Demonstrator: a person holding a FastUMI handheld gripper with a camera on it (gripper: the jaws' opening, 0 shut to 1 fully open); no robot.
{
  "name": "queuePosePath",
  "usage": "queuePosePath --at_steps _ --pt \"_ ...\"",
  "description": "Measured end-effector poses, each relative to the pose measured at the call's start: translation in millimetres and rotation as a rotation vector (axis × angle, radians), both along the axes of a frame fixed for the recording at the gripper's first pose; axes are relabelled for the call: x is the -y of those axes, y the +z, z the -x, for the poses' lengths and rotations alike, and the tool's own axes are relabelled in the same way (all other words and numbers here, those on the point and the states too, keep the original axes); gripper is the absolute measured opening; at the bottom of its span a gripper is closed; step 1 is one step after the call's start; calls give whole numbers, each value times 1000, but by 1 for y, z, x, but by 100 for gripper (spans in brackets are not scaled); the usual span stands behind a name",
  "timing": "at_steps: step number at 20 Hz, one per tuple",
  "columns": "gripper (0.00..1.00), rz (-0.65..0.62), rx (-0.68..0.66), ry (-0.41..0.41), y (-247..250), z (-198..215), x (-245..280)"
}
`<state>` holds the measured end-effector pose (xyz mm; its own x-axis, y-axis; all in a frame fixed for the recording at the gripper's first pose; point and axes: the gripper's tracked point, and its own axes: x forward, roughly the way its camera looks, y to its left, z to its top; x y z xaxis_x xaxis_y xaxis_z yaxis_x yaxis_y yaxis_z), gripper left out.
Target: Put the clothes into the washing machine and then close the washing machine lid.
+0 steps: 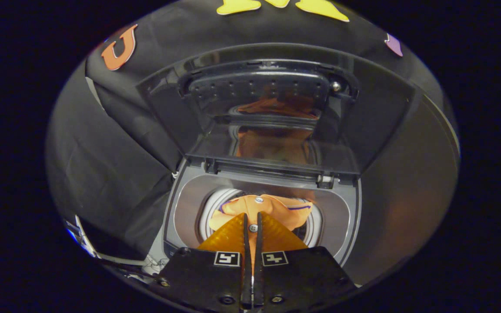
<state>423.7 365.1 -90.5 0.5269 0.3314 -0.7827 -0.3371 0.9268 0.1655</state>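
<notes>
Gripper [252,217]: fingers drawn almost together, a thin slit left between them, pinching a fold of the orange garment [272,208] with a small button seen in the slit. Both fingers press on the cloth.

Orange garment: shirt-like, with buttons and a thin purple trim; it hangs from the fingertips over the round drum opening [209,211] of the washing machine [185,195], part of it lying against the drum's pale rim just beyond the fingers.

Washing machine lid [276,108]: raised, standing upright behind the opening on its hinge; its glossy dark panel mirrors the orange cloth.

Booth wall [102,152]: black cloth behind and beside the machine.
</notes>
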Motion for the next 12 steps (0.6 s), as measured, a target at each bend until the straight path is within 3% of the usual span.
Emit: queuePosePath --at_steps 12 --pt "5 7 -89 -75 -45 3 2"
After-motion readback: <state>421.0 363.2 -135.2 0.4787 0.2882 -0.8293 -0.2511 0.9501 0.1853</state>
